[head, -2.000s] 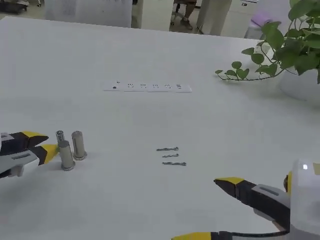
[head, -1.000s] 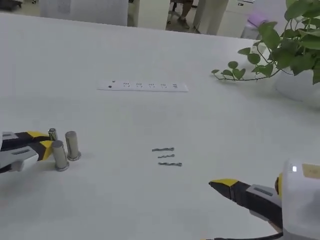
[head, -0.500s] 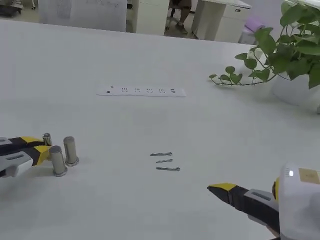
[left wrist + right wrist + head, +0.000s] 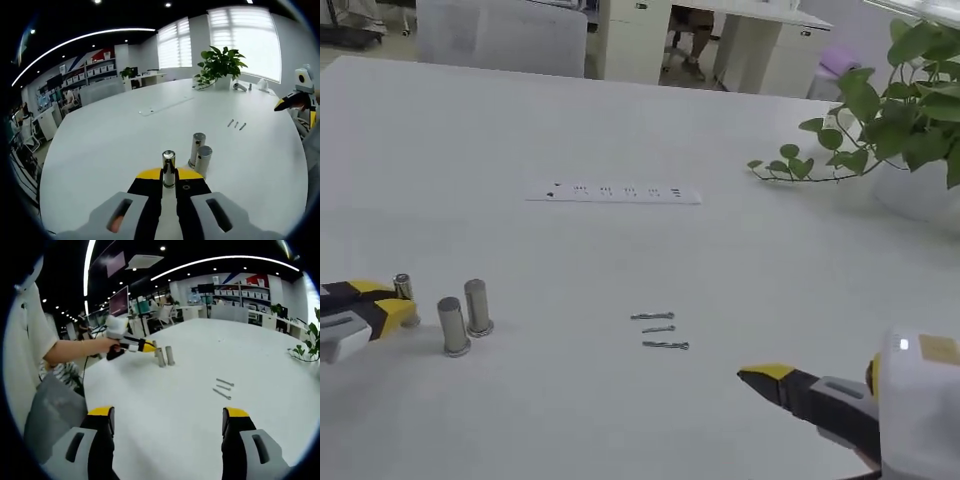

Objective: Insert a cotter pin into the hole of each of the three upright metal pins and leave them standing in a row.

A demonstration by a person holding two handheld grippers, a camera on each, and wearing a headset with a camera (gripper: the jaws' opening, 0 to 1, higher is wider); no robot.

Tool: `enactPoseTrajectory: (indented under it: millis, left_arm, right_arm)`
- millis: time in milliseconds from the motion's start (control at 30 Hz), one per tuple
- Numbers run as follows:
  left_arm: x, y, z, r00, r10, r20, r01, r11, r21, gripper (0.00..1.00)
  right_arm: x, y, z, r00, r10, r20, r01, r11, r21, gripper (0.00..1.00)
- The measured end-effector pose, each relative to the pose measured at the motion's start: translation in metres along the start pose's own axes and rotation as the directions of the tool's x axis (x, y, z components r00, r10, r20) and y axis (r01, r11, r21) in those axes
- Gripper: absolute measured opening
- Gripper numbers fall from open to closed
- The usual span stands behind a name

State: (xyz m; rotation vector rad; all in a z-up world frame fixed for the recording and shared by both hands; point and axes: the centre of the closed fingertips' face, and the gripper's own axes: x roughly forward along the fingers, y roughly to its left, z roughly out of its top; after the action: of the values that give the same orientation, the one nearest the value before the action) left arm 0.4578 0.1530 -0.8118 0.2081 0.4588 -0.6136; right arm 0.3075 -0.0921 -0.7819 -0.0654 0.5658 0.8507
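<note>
Three upright metal pins stand at the left of the white table [image 4: 650, 120]. My left gripper [image 4: 392, 305] is shut on the leftmost pin [image 4: 403, 289], which rises between its yellow tips [image 4: 169, 179] in the left gripper view as the held pin [image 4: 169, 165]. The other two pins [image 4: 453, 325] [image 4: 477, 306] stand close together to its right. Three cotter pins [image 4: 658, 329] lie side by side mid-table. My right gripper [image 4: 167, 420] is open and holds nothing, its one yellow-tipped jaw low at the right of the head view, short of the cotter pins [image 4: 222, 388].
A white power strip [image 4: 613, 194] lies flat farther back. A leafy plant [image 4: 895, 105] in a white pot [image 4: 920, 190] trails over the back right of the table. Desks and chairs stand beyond the far edge.
My left gripper has drawn the held pin leftward, opening a gap between it and the other two pins. The right gripper has stayed low at the right.
</note>
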Motion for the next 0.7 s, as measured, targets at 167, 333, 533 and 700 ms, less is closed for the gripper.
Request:
enactPoseTrajectory:
  millis: [167,333,533,700]
  left_arm:
    - [-0.015,-0.006,-0.002,1.0,0.001,0.008,0.0,1.0,-0.009,0.07]
    - [-0.028,-0.015,-0.008,1.0,-0.005,0.004,0.005,1.0,-0.011,0.07]
    - [-0.038,-0.032,-0.015,0.9996,-0.029,0.001,0.029,1.0,-0.012,0.07]
    - [-0.043,-0.047,-0.018,0.9979,-0.064,0.0,0.064,0.998,0.003,0.07]
  right_arm:
    - [0.001,0.007,0.004,0.9999,0.014,0.004,-0.014,1.0,-0.016,0.9]
    - [0.0,0.012,0.004,0.9998,0.02,0.005,-0.02,1.0,-0.024,0.9]
    - [-0.002,0.018,0.003,0.9996,0.029,0.002,-0.029,0.999,-0.034,0.9]
    - [-0.004,0.021,0.003,0.9995,0.033,0.002,-0.032,0.999,-0.04,0.9]
